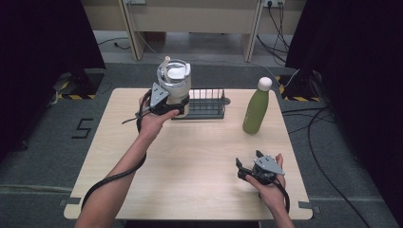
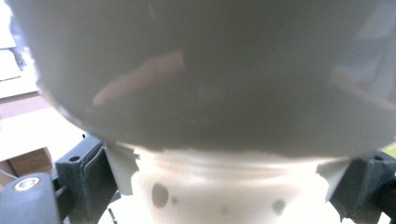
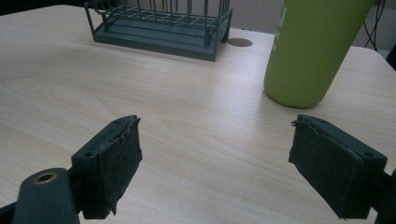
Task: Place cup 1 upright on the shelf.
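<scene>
Left gripper (image 1: 166, 102): upper left of centre in the high view, jaws clamped on the lower, narrower part of the tumbler (image 1: 174, 85); black pads pressed on either side of its pale base in the left gripper view.
Tumbler: pale grey-white, upright, clear lid with a white tab and a straw; held at the left end of the rack (image 1: 205, 103), whether lifted or resting cannot be told; body (image 2: 210, 74) close and blurred in the left gripper view.
Rack: dark wire, upper centre of the high view, near the table's far edge.
Bottle (image 1: 256, 107): green, pale cap, upright, right of the rack and apart from it.
Right gripper (image 1: 251, 167): lower right of the high view, jaws spread wide, holding nothing, over bare table (image 1: 199, 156).
Right gripper view: bottle (image 3: 313, 51) at upper right, rack (image 3: 161, 23) at top.
</scene>
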Motion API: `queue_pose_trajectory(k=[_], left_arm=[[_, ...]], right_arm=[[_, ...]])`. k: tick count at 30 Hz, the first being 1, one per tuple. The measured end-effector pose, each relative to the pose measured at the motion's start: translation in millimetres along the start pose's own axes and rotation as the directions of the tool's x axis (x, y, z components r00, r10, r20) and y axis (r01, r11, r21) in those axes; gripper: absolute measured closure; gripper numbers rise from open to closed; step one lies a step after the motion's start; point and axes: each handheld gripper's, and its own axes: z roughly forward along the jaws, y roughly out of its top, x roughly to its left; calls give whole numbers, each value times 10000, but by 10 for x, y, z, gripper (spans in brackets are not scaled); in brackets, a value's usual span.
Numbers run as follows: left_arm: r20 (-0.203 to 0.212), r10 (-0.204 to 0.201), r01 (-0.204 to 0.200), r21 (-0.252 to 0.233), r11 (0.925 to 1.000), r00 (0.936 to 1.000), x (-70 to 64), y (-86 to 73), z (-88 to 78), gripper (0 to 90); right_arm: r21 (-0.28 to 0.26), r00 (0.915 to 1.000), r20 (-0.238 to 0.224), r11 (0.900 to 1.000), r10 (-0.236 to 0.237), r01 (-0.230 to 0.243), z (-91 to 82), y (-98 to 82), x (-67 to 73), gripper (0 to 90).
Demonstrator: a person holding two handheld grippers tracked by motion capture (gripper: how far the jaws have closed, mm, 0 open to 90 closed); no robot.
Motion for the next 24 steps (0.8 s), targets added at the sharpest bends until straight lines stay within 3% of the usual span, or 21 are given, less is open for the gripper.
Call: queue_pose_trajectory(k=[10,24], left_arm=[[-150,184,-183,4,9998,9997,46,50,113,101],[-451,13,-16,-81,10000,9990,156,137,302,101]], right_arm=[[10,9999,103,10000,15,-15,-24,-22,-31,161],[76,9999,132,10000,9,-10,-38,-42,-33,161]])
